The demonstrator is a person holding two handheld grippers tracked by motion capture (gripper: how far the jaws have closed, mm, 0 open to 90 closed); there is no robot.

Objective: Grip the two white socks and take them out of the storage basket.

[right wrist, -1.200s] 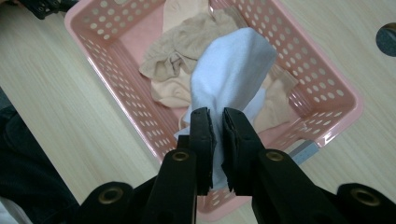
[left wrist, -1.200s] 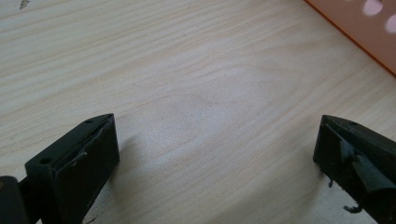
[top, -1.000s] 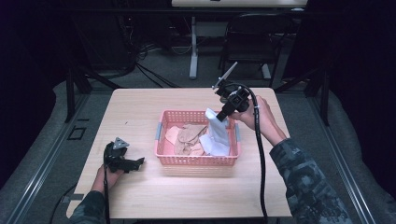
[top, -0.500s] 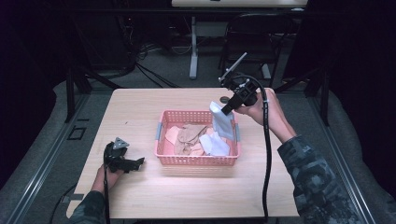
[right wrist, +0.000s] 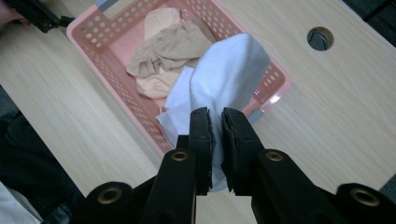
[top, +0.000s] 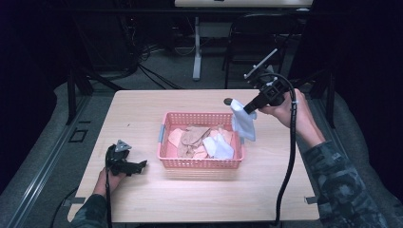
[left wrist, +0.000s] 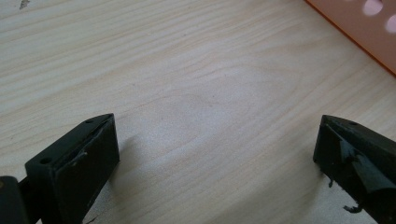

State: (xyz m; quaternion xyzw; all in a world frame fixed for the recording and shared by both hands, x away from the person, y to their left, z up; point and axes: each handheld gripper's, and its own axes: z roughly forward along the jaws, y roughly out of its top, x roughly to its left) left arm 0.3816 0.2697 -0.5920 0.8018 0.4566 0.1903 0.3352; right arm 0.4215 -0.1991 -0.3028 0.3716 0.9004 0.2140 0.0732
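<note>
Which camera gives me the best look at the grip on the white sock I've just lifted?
The right gripper view: the right gripper has its jaws shut on the white sock, seen close, hanging over the pink basket. The high view shows the sock small, dangling by the basket's right end. The left gripper view shows bare table between open jaws.

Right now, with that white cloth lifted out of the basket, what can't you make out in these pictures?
- White cloth: the pinched edge is hidden between the right tongs in the right gripper view.
- Pink basket: the floor is covered by beige cloths in the high view, count unclear.
- Left tongs: too small in the high view; bodies cut off by the bottom edge in the left gripper view.
</note>
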